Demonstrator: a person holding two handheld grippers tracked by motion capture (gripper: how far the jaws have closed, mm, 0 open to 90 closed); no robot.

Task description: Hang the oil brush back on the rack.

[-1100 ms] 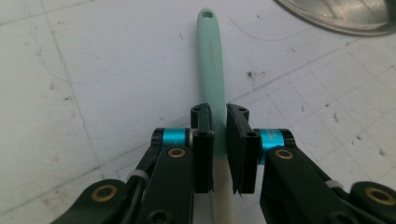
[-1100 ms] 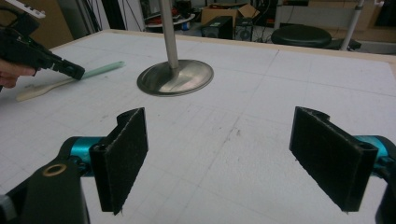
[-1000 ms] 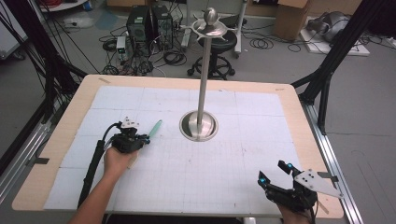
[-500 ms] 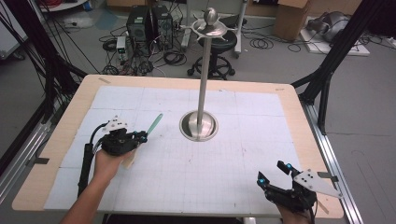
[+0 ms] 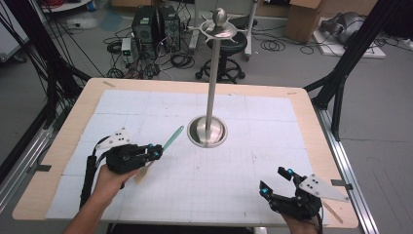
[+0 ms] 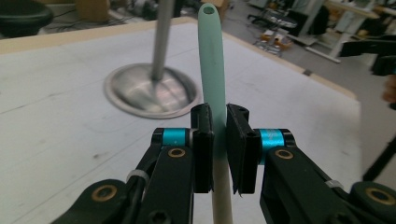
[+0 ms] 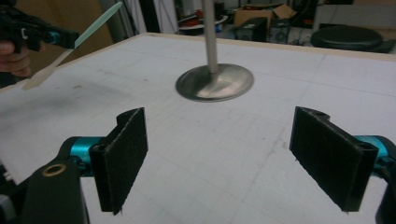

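**Left clamped on spatula, right empty**

Left hand-held gripper (image 5: 157, 152) is pinched on a mint-green spatula (image 5: 172, 138), lifted off the surface (image 5: 146, 105) at its left side, near the steel stand (image 5: 208, 131). Left gripper view adds the hole at the handle tip; right gripper view adds the pale blade end (hanging below the hand). Right hand-held gripper (image 5: 275, 182) sits wide apart, nothing between. No readable labels.
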